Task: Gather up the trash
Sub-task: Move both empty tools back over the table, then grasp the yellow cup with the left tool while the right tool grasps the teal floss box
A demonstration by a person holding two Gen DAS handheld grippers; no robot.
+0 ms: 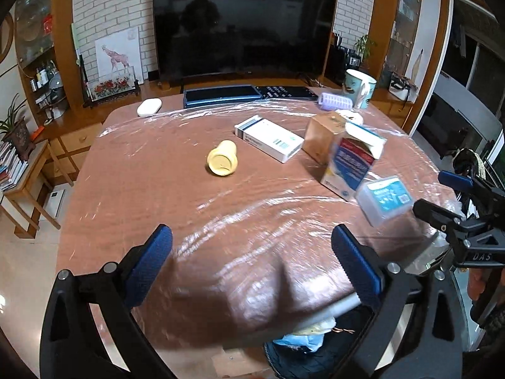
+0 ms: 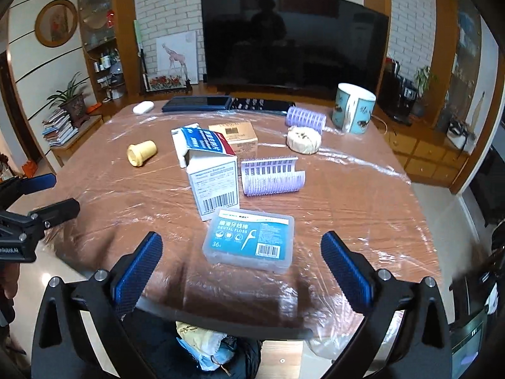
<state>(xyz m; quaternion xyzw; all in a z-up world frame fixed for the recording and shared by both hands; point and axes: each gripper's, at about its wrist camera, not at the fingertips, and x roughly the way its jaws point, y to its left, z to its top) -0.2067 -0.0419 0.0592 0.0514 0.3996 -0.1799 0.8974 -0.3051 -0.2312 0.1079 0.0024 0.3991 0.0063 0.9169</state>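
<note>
My left gripper (image 1: pixel 252 262) is open and empty above the table's near edge. My right gripper (image 2: pixel 241 268) is open and empty, its jaws on either side of a dental floss box (image 2: pixel 249 240) that lies flat on the table; the box also shows in the left wrist view (image 1: pixel 383 199). An opened blue and white carton (image 2: pixel 213 177) stands behind it, also in the left wrist view (image 1: pixel 350 164). A yellow cup (image 1: pixel 222 158) lies on its side mid-table, also in the right wrist view (image 2: pixel 141 153). A bin with trash (image 2: pixel 202 347) sits below the table edge.
The table (image 1: pixel 157 189) is covered in clear plastic film. On it are a white flat box (image 1: pixel 268 139), a brown box (image 2: pixel 235 137), purple hair rollers (image 2: pixel 273 175), a round wrapped cake (image 2: pixel 303 139), a mug (image 2: pixel 353 112), remotes (image 2: pixel 227 104) and a white case (image 1: pixel 149 106). A TV (image 1: pixel 243 28) stands behind.
</note>
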